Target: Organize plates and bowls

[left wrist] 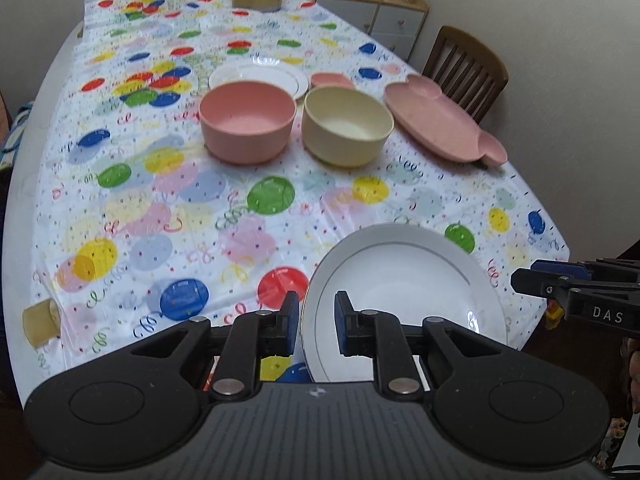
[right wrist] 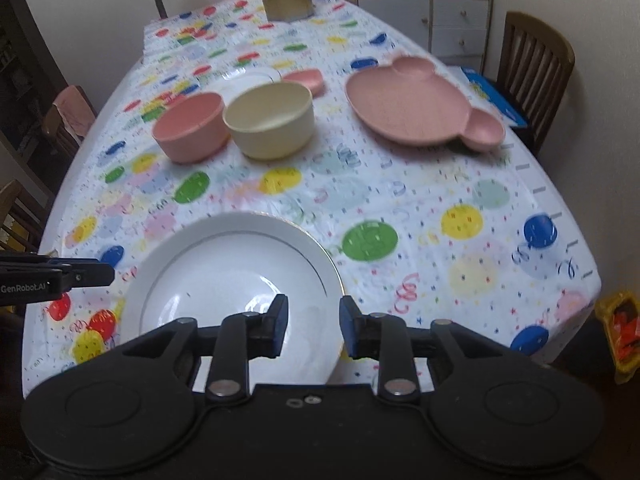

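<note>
White round ceramic plate [left wrist: 400, 276]: your grippers sit at both rims.
Left gripper [left wrist: 316, 320] clenched on its 9 o'clock rim; right gripper [right wrist: 313, 326] released, straddling 3 o'clock.

Bench [right wrist: 460, 208] under balloon-print cloth, bearing pink bowl [right wrist: 188, 128], cream bowl [right wrist: 268, 120], pink mouse-shaped plate [right wrist: 412, 104], white plate [right wrist: 232, 276].

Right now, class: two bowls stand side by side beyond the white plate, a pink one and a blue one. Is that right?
Not quite. The pink bowl stands beside a cream bowl, not a blue one, as the left wrist view shows. Both do stand beyond the white plate.
</note>
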`<state>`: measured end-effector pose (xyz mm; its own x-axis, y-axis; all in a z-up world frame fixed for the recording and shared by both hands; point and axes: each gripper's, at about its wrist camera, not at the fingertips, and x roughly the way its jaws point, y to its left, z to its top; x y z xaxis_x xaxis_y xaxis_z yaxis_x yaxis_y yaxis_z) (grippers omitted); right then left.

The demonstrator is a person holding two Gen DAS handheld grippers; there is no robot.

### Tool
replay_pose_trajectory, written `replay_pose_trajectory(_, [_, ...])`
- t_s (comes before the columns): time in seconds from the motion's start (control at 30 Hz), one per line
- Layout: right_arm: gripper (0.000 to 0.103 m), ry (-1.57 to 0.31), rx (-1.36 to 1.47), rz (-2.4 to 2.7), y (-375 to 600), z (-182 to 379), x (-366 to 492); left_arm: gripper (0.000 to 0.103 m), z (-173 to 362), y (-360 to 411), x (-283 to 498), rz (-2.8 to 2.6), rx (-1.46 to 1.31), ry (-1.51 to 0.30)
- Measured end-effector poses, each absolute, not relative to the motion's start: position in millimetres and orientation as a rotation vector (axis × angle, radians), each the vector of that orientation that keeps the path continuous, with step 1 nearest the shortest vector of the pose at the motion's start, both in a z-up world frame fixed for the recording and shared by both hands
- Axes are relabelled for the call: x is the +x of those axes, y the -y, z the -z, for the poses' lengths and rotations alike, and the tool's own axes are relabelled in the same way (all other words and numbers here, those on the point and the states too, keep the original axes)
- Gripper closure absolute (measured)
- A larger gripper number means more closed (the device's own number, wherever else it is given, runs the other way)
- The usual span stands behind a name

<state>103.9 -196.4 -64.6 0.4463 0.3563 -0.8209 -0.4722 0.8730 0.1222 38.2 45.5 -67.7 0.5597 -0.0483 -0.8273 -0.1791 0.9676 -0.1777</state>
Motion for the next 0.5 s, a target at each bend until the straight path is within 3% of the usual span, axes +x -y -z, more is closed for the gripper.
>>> replay_pose_trajectory(0.3, [0.05,-0.863,-0.173,-0.556,175.7,26.6,101.9,0.082,36.0,-48.9,44.7,-0.094,-0.221,-0.891])
replay_pose_trajectory(0.4, [0.041,-0.83,-0.193,-0.575,165.8,15.0,107.5,0.067,27.5,-51.9,53.4,-0.115,-0.217,-0.863])
replay_pose_trajectory(0.47, [0.034,-0.808,-0.208,-0.587,158.6,7.7,114.7,0.042,22.8,-54.1,60.5,-0.141,-0.216,-0.844])
replay_pose_trajectory(0.5, [0.031,-0.799,-0.214,-0.592,155.0,4.7,119.4,0.039,20.8,-55.1,64.4,-0.156,-0.214,-0.833])
